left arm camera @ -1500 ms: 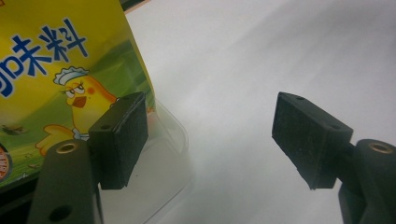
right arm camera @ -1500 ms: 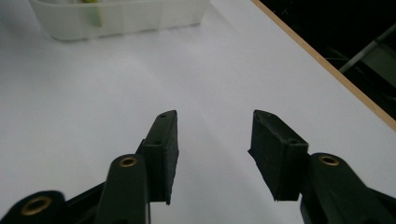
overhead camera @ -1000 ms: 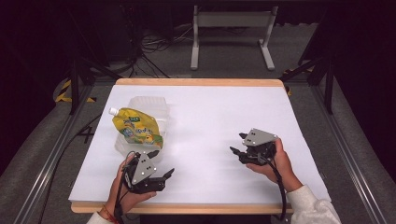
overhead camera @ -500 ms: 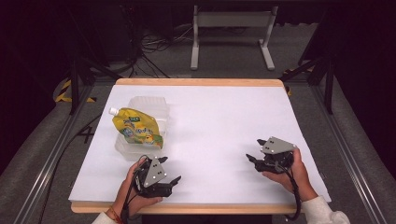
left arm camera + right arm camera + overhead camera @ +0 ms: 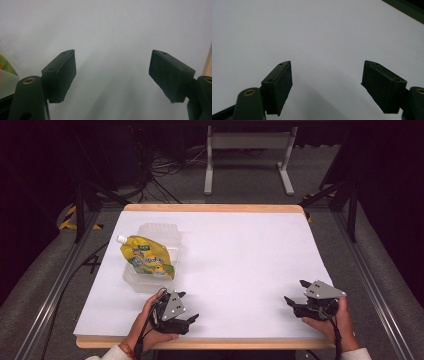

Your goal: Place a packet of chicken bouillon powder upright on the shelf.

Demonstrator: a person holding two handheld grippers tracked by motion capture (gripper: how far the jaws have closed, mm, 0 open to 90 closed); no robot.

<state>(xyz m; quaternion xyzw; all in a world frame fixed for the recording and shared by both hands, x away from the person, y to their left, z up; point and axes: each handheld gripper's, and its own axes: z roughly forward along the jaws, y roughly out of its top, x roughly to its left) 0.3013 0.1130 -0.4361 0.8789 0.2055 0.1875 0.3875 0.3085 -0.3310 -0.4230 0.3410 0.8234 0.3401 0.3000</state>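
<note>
Yellow pouch (image 5: 146, 258) in clear tray (image 5: 165, 231) near left edge; both tools apart, empty.

Light falls from overhead onto the white table (image 5: 240, 260), which stands out bright while the floor and the room at twelve o'clock sink into near darkness. No harsh glare on the sheet; shadows under the hands are short and soft. The high view is a little soft and grainy. In the left gripper view the table goes grey and hazy, blurred toward nine o'clock. In the right gripper view a faint shadow spreads at six o'clock, the table evenly lit.
</note>
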